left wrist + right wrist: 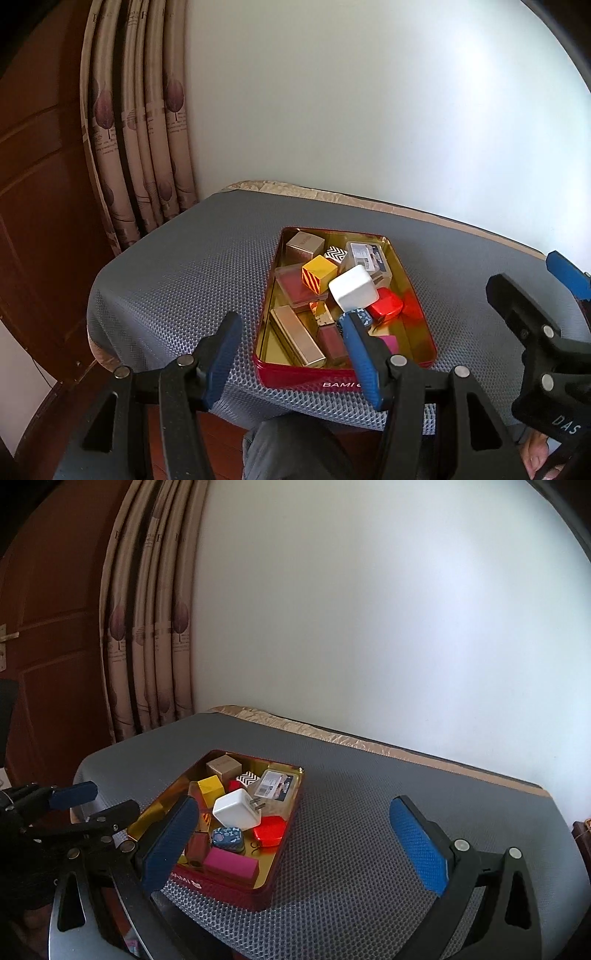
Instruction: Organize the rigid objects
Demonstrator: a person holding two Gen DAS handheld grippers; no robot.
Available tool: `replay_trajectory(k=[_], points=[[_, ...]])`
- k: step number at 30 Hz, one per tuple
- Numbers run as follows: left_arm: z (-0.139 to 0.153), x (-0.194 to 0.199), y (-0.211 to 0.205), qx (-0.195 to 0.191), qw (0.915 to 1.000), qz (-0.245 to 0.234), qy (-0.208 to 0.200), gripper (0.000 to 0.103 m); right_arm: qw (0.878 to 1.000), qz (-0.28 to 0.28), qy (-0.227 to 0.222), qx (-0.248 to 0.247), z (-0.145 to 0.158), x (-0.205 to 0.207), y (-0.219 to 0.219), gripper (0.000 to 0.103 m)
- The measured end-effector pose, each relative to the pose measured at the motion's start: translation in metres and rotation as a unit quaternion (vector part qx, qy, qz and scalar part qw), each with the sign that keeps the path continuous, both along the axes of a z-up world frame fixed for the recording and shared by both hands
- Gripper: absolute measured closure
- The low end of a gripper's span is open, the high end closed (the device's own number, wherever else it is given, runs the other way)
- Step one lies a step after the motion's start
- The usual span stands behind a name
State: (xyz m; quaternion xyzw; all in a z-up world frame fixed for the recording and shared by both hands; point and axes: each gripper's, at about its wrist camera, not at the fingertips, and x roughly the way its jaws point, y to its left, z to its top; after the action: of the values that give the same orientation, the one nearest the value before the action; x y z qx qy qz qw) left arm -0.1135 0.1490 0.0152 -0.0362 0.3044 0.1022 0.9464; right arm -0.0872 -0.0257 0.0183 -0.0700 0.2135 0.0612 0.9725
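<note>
Both wrist views: I am holding my left gripper (291, 350) and my right gripper (291, 843) above the near edge of a counter covered in a grey honeycomb-textured mat (177, 266), each with its blue-padded fingers spread apart and nothing between them.

The rigid objects are lying heaped inside the shallow red rectangular metal tin with a gold interior (284, 834), at lower centre of the left view and lower left of centre in the right view. Uppermost is the white cube-shaped plug charger (236, 810), its prongs pointing toward the clear plastic case with a printed label (275, 784). Around it are sitting:
- a yellow cube with one orange-striped face (319, 274);
- a glossy red rounded box (270, 829);
- a pink rectangular bar (231, 864);
- a small blue patterned tin (227, 837);
- a long gold rectangular box (297, 338).

No object is showing on the bare mat, so the scene is fitting either a gathered-up heap or a jumble awaiting sorting; I cannot tell which.

For any grasp here I am judging that the fingers should be closing on flat opposite faces, working from the top of the pile, and staying clear of the tin's wall, since a nudge may be toppling the leaning pieces.
</note>
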Motion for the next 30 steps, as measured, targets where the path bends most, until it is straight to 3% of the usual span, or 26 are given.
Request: replay_trajectory(k=[30], points=[[0.0019,-0.0011,-0.0033,0.024,0.9995,0.02,0.003,0.045,0.999,0.011,0.026,0.021,-0.0067,0.006,0.0006,0.0]])
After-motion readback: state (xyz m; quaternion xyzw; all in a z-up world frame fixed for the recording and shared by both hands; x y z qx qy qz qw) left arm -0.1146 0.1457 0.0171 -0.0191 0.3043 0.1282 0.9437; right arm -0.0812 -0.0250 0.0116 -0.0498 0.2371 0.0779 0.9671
